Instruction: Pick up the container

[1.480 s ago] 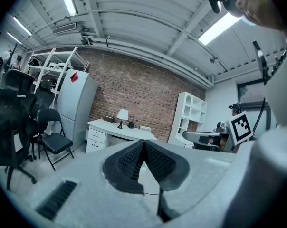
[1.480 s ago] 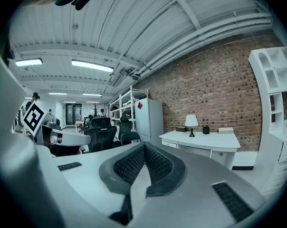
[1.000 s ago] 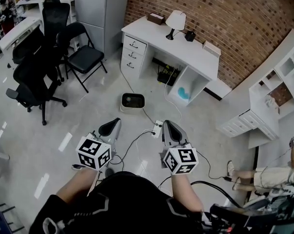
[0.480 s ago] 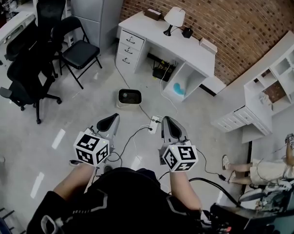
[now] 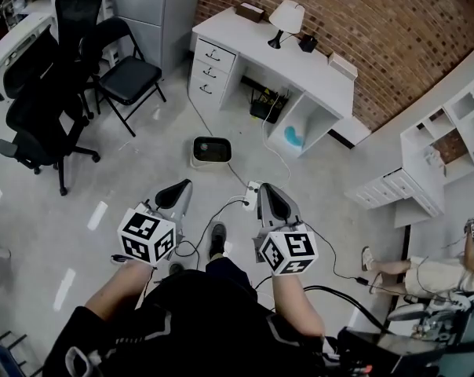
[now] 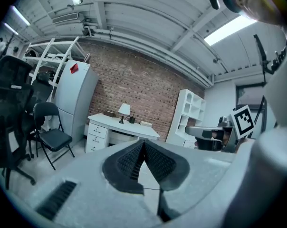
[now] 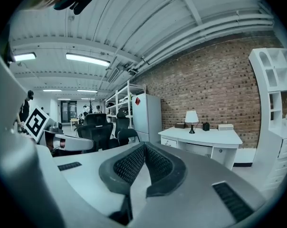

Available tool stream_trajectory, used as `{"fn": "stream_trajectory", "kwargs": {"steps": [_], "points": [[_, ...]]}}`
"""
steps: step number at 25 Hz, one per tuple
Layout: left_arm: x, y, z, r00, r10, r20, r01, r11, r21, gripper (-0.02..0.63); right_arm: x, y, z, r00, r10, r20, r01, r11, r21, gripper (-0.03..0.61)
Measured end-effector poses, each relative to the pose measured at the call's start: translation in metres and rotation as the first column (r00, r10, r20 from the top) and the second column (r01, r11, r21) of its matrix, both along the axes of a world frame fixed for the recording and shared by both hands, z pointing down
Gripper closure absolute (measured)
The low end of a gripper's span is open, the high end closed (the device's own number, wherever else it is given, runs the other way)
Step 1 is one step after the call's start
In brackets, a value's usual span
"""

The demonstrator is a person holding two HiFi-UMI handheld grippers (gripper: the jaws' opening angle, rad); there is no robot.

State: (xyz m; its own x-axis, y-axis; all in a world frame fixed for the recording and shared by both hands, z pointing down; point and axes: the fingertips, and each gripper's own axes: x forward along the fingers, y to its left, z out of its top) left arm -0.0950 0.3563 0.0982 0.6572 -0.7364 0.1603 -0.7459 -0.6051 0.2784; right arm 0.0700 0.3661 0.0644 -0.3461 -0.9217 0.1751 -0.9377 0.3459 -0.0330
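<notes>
Shoe (image 5: 216, 239) newly in view, container (image 5: 212, 150) ahead, both jaws shut

I see a cream container (image 5: 213, 151), dark inside, on the pale grey floor (image 5: 135, 179). The wall (image 5: 394, 22) is red-brown brick, the tabletop (image 5: 315, 73) white and the chairs (image 5: 41, 116) black. The grey left hand-held gripper (image 5: 184, 185) and right hand-held gripper (image 5: 265, 188) carry black-and-white square-patterned cubes.
</notes>
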Motion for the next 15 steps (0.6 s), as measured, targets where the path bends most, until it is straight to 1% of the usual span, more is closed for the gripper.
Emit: {"fn": "stream_trajectory", "kwargs": {"steps": [2, 5, 8, 15], "points": [[0.005, -0.012, 0.001, 0.999, -0.018, 0.027, 0.018, 1.000, 0.005, 0.604, 0.005, -0.015, 0.004, 1.000, -0.012, 0.011, 0.012, 1.000, -0.001, 0.571], [0.012, -0.033, -0.004, 0.999, -0.039, 0.020, 0.039, 0.999, -0.007, 0.604, 0.013, -0.042, 0.003, 0.999, -0.038, 0.021, 0.038, 0.999, 0.000, 0.571], [0.022, -0.058, -0.009, 0.998, -0.059, 0.032, 0.059, 0.998, -0.004, 0.604, 0.023, -0.070, -0.002, 0.998, -0.062, 0.031, 0.062, 0.998, 0.007, 0.571], [0.046, -0.114, 0.000, 0.994, -0.099, 0.050, 0.100, 0.994, -0.037, 0.604, 0.052, -0.133, 0.005, 0.994, -0.096, 0.052, 0.096, 0.995, 0.003, 0.571]]}}
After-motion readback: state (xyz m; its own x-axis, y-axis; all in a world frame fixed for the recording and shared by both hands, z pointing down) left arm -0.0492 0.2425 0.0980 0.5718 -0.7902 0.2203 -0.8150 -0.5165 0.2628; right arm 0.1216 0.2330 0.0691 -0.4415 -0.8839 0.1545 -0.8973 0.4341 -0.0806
